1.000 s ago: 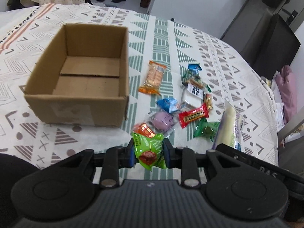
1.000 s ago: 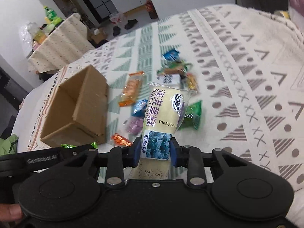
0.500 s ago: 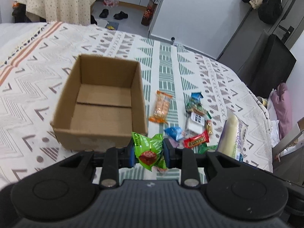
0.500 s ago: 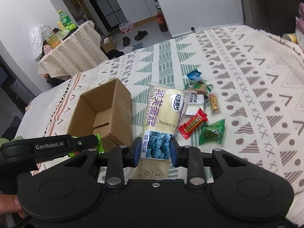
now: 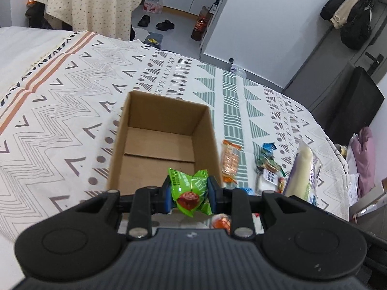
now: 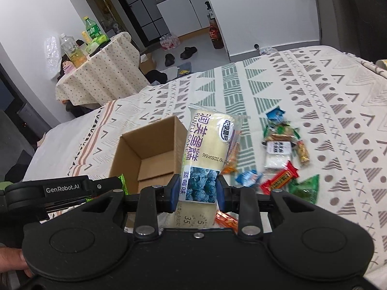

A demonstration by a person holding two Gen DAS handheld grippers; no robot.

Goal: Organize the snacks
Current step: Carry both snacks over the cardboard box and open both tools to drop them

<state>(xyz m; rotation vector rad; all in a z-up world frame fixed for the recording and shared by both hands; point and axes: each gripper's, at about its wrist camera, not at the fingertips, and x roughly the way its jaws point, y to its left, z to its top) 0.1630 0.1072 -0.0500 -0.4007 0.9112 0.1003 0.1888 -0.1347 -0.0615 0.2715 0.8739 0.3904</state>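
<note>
My left gripper (image 5: 188,192) is shut on a small green snack packet (image 5: 189,191) and holds it above the near edge of an open, empty cardboard box (image 5: 159,145). My right gripper (image 6: 197,191) is shut on a long pale blueberry cake pack (image 6: 205,159), held upright to the right of the box (image 6: 147,154). The cake pack also shows at the right of the left wrist view (image 5: 302,169). Several loose snacks (image 6: 280,159) lie on the patterned bed cover right of the box.
An orange biscuit pack (image 5: 229,160) lies beside the box's right wall. A cloth-covered table (image 6: 101,72) with bottles stands beyond the bed on the left. Shoes (image 5: 157,23) sit on the floor. A dark cabinet (image 5: 353,106) stands at the right.
Both grippers have risen and moved left toward the box with their snacks. The green packet now hangs over the box's near edge, and the cake pack is closer to the box.
</note>
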